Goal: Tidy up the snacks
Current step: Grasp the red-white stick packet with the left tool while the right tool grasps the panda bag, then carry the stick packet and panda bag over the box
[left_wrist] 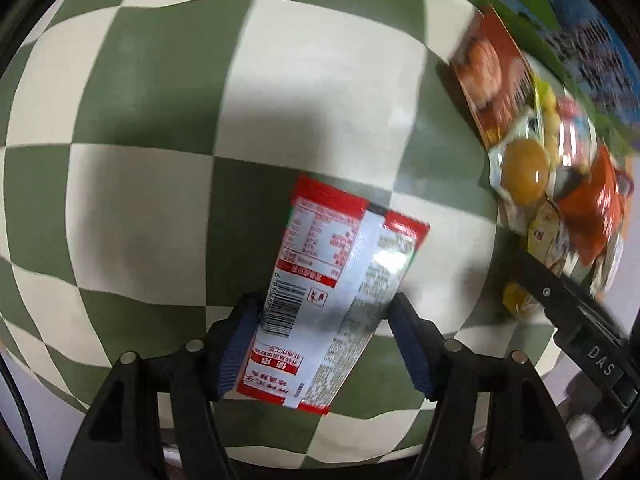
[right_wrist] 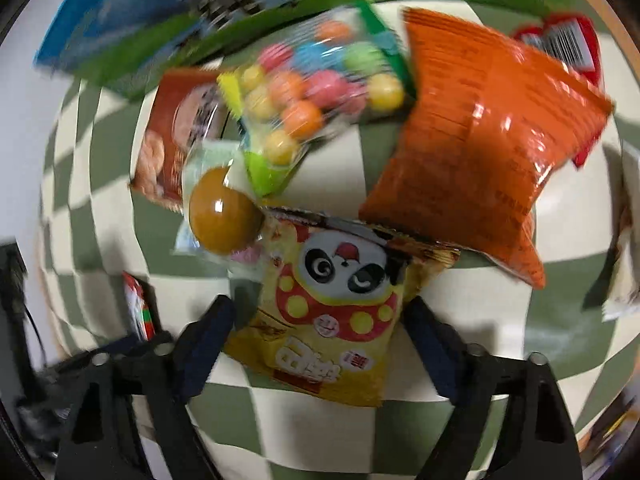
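My left gripper is shut on a red and white snack packet, back side up, held over the green and white checkered cloth. My right gripper has its jaws on both sides of a yellow panda snack bag, which lies on the cloth; the pads look close to its edges but contact is unclear. Beyond it lie an orange bag, a clear bag of coloured candy balls, a packed brown egg and a brown cookie packet.
A green and blue box stands behind the snack pile. A red packet lies at the far right. The pile also shows at the right of the left wrist view, with the other gripper's black arm below it.
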The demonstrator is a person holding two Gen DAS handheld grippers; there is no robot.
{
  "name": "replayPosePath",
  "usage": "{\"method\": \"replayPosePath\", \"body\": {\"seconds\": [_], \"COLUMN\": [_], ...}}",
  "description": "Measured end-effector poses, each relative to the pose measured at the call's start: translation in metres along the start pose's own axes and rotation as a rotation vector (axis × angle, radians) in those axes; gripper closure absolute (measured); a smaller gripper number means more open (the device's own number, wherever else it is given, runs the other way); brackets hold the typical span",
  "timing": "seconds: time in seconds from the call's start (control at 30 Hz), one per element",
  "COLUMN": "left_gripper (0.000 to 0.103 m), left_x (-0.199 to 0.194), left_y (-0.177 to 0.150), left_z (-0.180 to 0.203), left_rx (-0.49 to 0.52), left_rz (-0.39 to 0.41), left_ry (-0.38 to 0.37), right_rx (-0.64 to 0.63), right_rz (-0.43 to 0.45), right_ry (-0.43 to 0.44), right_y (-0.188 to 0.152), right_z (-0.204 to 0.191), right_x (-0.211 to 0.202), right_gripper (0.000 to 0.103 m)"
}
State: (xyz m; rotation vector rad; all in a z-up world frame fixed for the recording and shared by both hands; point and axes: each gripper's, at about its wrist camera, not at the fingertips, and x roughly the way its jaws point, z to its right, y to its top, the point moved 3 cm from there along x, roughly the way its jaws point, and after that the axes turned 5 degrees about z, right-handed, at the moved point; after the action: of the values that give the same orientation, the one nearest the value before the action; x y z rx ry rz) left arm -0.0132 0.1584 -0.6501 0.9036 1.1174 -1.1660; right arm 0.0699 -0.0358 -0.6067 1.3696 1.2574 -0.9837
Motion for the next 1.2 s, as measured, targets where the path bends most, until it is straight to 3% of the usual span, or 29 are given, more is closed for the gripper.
{"method": "replayPosePath", "body": {"seconds": [0.17,0.23,0.33,0.43,0.5,0.6,0.87,1.2], "left_gripper": [0.035,0.035,0.037,0.049,0.05,0.053,0.059,0.059], "left_x": [0.005,0.008,0.007,0.005,0.003,0.0,-0.031,-0.113], "left_y": [-0.017,-0.027,-0.036,-0.049,-0.055,-0.06,-0.053,-0.054], "left_z": [0.013,0.024,0.027,0.03,0.033,0.036,0.066,0.087], "left_rx": [0.077,0.14,0.123,0.053,0.031,0.011,0.003,-0.003], "left_rz": [-0.091,-0.099,-0.068,-0.038,-0.018,0.006,0.05,0.153], "left_ry": [0.089,0.124,0.14,0.102,0.097,0.101,0.111,0.015], "right_rx": [-0.166,-0.225,-0.299,-0.235,-0.138,-0.054,-0.087,-0.031], "right_rz": [-0.012,-0.046,-0.096,-0.102,-0.077,-0.043,0.048,0.108], "right_ry": [0.009,0.017,0.006,0.039,0.097,0.111,0.006,0.165], "right_y": [-0.015,-0.025,-0.043,-0.053,-0.053,-0.055,-0.066,-0.052], "right_z": [-0.003,-0.003,-0.003,0.009,0.019,0.026,0.017,0.016], "right_x": [-0.01,-0.013,-0.017,-0.022,-0.025,-0.024,-0.023,-0.073], "right_gripper": [0.041,0.041,0.041,0.033,0.031,0.031,0.047,0.051]}}
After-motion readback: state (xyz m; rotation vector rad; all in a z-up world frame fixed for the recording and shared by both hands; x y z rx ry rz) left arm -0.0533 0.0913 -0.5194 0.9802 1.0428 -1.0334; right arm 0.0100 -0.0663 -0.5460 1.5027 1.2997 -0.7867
